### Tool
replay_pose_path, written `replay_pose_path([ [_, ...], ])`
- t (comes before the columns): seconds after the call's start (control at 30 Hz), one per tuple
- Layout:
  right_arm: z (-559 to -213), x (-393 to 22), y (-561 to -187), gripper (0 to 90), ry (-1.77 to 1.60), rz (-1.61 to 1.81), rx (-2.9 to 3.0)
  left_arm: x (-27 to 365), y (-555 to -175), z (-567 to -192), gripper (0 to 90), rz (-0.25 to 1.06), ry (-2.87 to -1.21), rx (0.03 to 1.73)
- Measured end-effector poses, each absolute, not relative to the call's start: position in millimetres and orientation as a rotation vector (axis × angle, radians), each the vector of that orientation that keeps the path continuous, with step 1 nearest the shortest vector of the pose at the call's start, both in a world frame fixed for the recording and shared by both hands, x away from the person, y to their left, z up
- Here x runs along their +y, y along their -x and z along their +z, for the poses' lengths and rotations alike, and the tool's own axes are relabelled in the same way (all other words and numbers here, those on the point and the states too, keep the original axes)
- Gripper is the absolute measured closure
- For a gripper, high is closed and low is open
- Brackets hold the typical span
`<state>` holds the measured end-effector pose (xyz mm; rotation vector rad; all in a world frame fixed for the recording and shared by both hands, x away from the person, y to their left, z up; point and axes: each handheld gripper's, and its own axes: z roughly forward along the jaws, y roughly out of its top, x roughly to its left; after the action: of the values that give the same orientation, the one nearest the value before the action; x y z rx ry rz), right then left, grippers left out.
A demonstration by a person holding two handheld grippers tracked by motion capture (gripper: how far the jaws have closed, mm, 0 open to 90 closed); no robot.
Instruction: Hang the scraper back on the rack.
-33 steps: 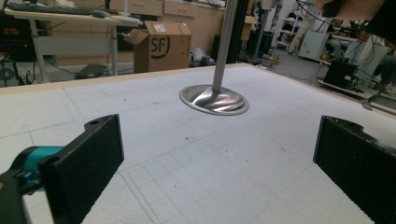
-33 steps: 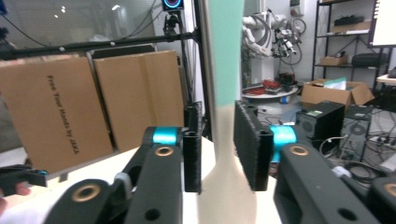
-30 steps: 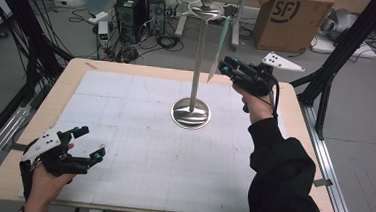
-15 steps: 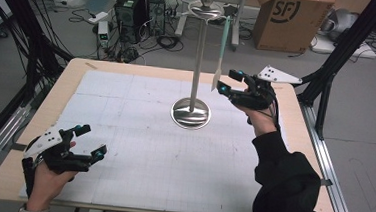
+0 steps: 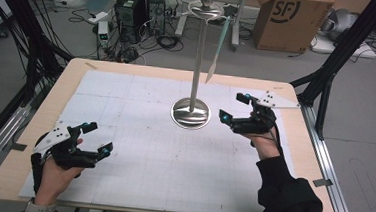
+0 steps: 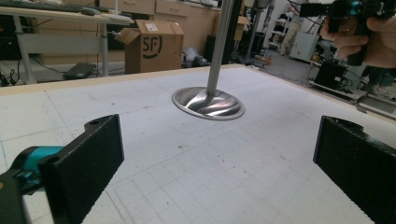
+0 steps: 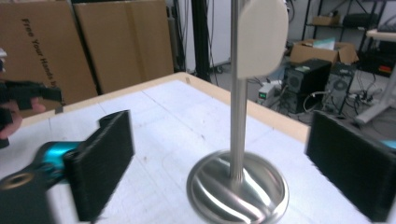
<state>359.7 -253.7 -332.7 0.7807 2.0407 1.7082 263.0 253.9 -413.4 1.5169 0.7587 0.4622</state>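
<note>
High view: pale spatula (image 5: 217,53) hangs from the top ring of the steel stand (image 5: 190,112) at table centre — hanging looks done — right gripper (image 5: 235,114), at its three o'clock, jaws just spread wide and empty; left gripper (image 5: 95,142) at seven o'clock, wide, idle.

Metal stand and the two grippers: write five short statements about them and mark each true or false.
1. A pale spatula hangs from the top of the metal stand. True.
2. The right gripper is clamped on the spatula. False: its jaws have just been opening and are empty.
3. The left gripper is open and empty. True.
4. The stand lies toppled on the table. False: it stands upright.
5. The left gripper touches the stand's base. False: it is well apart from it.
</note>
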Motion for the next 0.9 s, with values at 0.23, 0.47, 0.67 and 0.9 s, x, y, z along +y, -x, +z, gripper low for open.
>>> replay_pose_path([
  [0.23, -353, -255, -346, 1.0, -0.807, 1.681, 2.061, 253, -265, -414, 2.2, 0.462, -1.522, 0.758],
  [0.47, -370, -259, -333, 0.8, -0.812, 1.665, 2.055, 253, -264, -414, 2.2, 0.464, -1.509, 0.759],
  [0.67, -392, -265, -321, 0.9, -0.813, 1.687, 2.091, 253, -264, -414, 2.2, 0.452, -1.510, 0.741],
  [0.9, -411, -274, -307, 0.9, -0.823, 1.691, 2.124, 252, -266, -416, 2.2, 0.460, -1.521, 0.758],
])
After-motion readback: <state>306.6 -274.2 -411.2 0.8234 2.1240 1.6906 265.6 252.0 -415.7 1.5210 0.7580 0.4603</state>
